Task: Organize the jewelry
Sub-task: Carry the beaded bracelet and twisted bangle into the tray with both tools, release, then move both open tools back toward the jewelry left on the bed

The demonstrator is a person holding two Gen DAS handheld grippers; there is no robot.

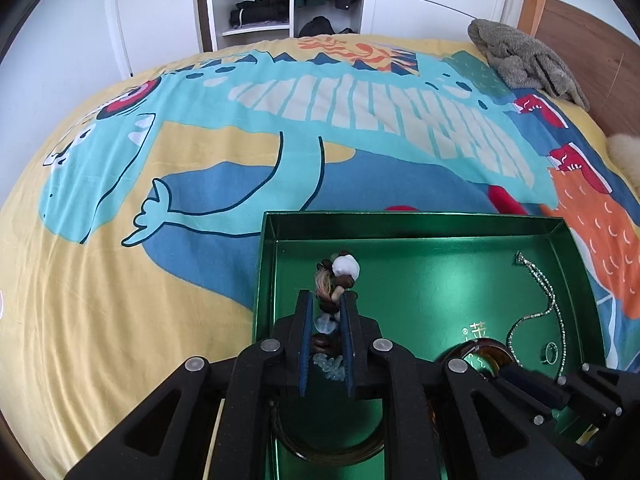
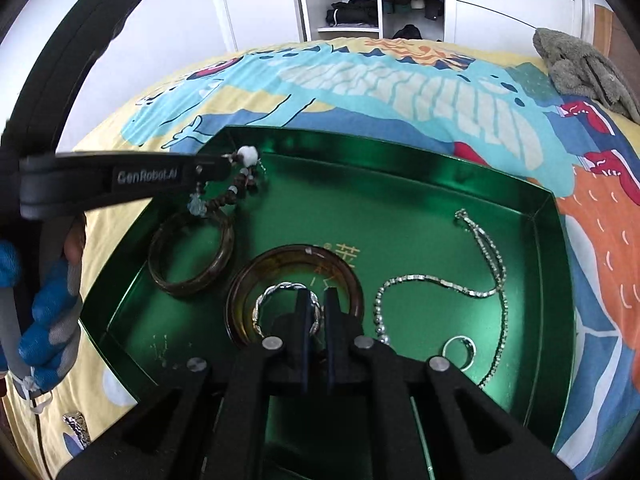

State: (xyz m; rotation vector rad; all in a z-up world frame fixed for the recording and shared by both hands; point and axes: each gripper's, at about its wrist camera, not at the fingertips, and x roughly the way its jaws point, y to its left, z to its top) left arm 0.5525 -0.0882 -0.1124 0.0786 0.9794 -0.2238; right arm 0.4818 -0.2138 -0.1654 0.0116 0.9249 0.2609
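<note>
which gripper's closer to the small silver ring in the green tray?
Right. The right gripper sits over the amber bangle, next to the small silver ring; the left gripper is across the tray, holding the beaded bracelet.

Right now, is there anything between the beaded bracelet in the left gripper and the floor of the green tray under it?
Partly. The beaded bracelet hangs from the left gripper over the green tray, and the dark bangle lies right beneath its lower end. Toward the far wall the tray floor looks bare.
</note>
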